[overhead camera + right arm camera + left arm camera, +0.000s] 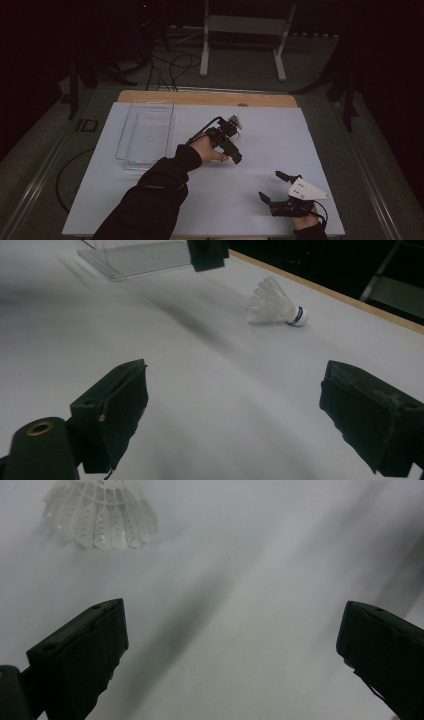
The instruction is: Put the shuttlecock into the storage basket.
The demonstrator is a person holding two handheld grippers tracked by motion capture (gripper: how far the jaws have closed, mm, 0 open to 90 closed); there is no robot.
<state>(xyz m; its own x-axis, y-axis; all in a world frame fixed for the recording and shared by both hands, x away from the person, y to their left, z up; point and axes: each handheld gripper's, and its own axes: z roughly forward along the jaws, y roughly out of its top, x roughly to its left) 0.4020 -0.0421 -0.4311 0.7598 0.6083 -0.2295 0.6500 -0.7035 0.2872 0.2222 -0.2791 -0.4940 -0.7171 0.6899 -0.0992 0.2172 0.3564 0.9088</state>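
My right gripper [274,187] rests near the table's [250,200] front edge, jaws wide, empty. Mid-table, my left gripper [232,645] hovers with jaws wide, empty. Just beyond it the white shuttlecock [275,306] lies on its side. A clear tray [146,134] sits far left.

The left hand-held gripper [230,650] has its black jaws spread wide over the white counter [260,580], with a white shuttlecock [102,515] at eleven o'clock.
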